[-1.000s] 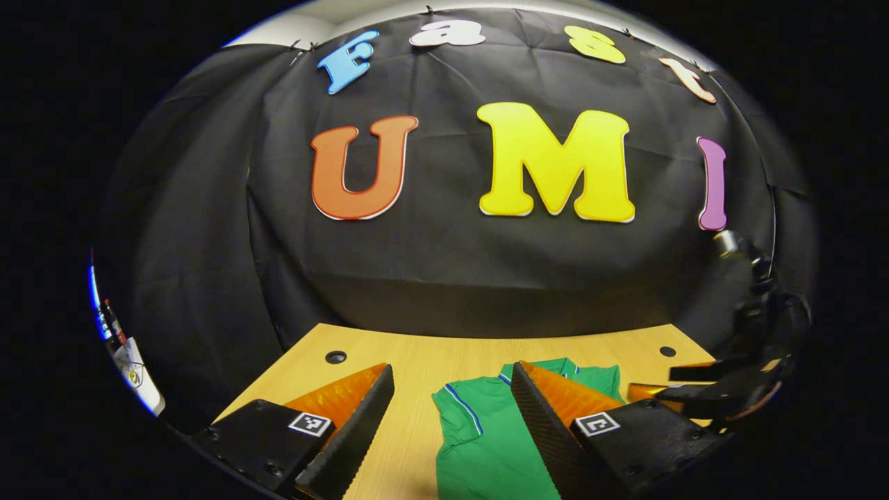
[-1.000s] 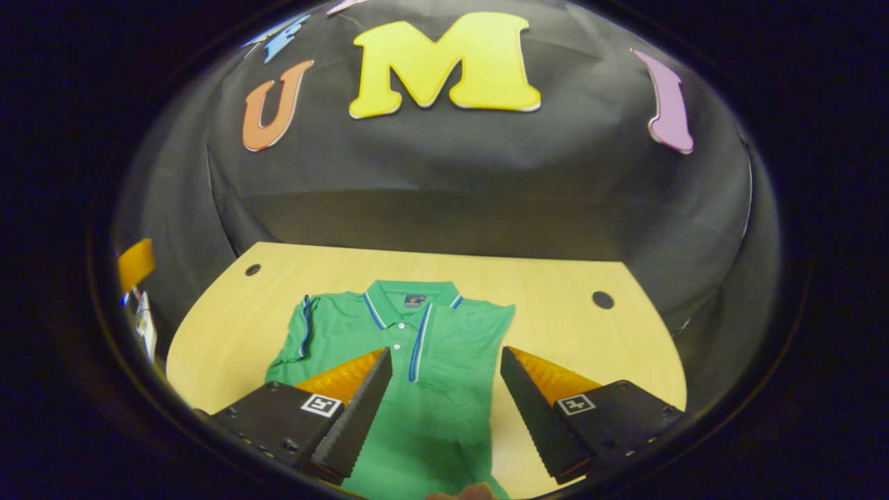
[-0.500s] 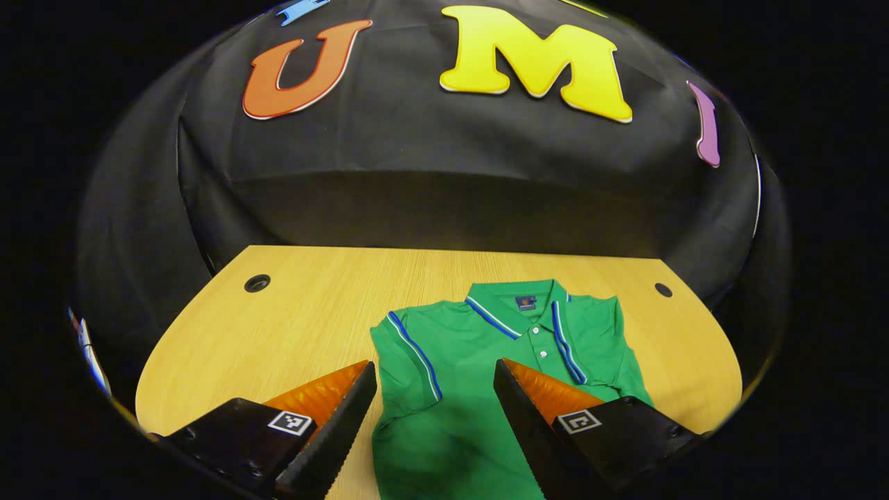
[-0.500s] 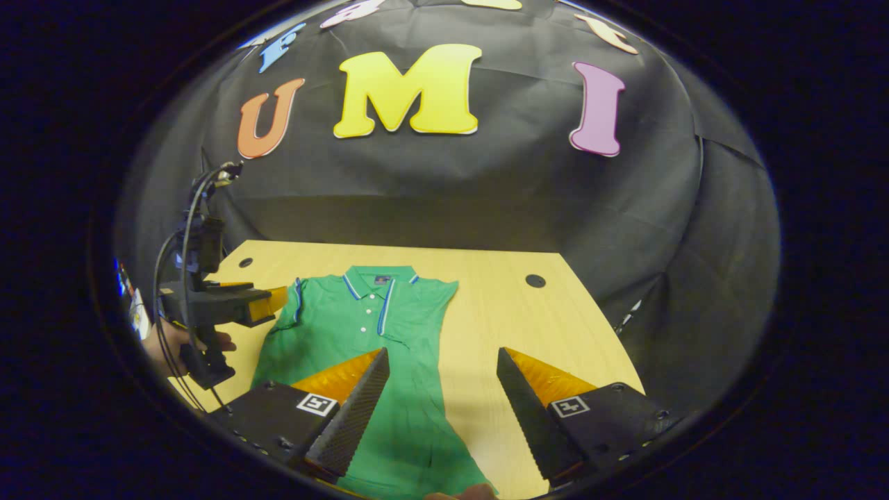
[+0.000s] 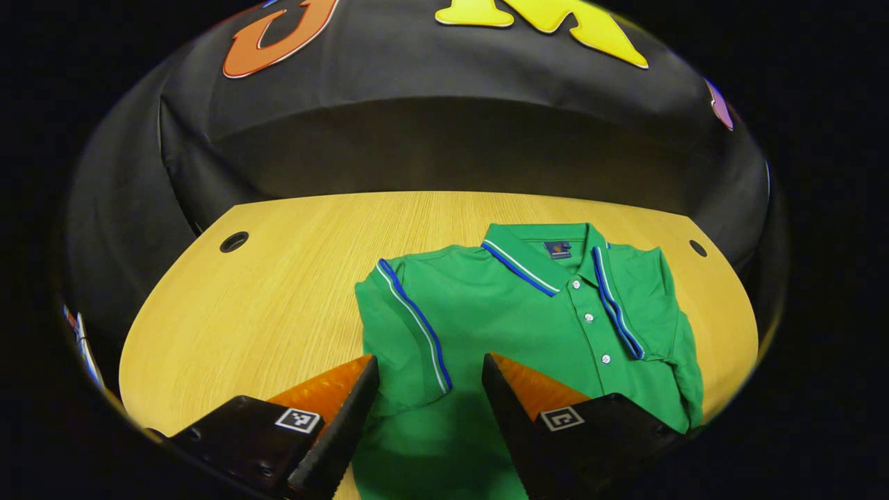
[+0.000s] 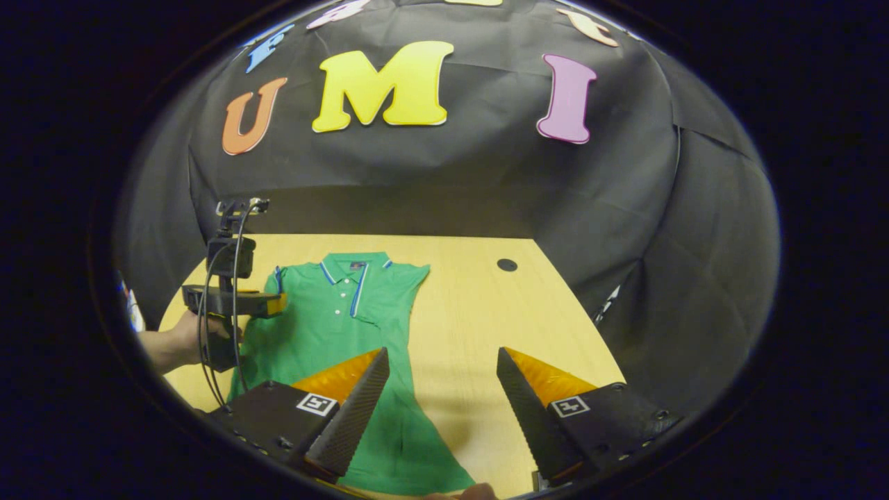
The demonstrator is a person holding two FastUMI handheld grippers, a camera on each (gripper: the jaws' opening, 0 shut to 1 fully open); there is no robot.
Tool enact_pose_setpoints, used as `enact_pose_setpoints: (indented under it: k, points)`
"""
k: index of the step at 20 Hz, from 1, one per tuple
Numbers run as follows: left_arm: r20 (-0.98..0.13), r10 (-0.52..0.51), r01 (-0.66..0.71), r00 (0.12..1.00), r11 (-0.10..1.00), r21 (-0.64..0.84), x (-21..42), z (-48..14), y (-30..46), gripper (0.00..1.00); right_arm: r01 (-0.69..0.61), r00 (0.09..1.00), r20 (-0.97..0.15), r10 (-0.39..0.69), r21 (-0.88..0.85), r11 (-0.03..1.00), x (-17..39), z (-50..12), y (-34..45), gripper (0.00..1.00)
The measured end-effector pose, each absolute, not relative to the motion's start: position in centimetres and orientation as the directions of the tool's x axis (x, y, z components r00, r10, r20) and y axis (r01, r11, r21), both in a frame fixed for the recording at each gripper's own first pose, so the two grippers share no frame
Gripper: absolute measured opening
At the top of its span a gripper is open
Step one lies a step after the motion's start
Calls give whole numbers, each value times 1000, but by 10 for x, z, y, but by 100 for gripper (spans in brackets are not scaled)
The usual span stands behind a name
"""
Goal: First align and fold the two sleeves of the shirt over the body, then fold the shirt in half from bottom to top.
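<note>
**Open claw over the shirt's hem**

The right claw [image 6: 439, 389] is hanging with its fingers spread wide apart, gripping nothing. Its left finger [image 6: 351, 410] is lying over the lower part of the shirt [image 6: 326, 326]; its right finger [image 6: 531, 410] is sitting over bare table [image 6: 479, 312]. The shirt is lying flat on the table, collar toward the far edge, buttons showing, both sleeves looking tucked in along the body. Farther off on the left, a hand [image 6: 184, 340] is holding the left claw [image 6: 267, 304] level, just above the shirt's near-side shoulder; whether that claw is spread or closed cannot be told. A dark hole [image 6: 507, 264] is showing in the table beyond the shirt.
</note>
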State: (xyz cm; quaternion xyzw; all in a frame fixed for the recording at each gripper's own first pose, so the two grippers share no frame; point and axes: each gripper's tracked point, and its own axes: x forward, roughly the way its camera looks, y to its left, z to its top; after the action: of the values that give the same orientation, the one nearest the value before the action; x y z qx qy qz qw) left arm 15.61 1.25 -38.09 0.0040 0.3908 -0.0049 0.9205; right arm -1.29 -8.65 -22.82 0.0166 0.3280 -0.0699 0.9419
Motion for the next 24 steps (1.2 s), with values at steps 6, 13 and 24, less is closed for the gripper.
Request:
enact_pose_setpoints:
  k: [6,13,24]
  points:
    - [-725,-2,-16,689,1000,-18,156,-394,22,71,149,768,-632,-101,23,989,-7,-235,-92,97]
    - [-662,-26,-30,749,997,-73,165,-370,37,11,149,751,-655,-85,43,988,-3,-248,-89,97]
    - [-564,-176,159,807,984,-80,184,-300,-22,10,147,765,-639,-78,55,988,1,-243,-86,96]
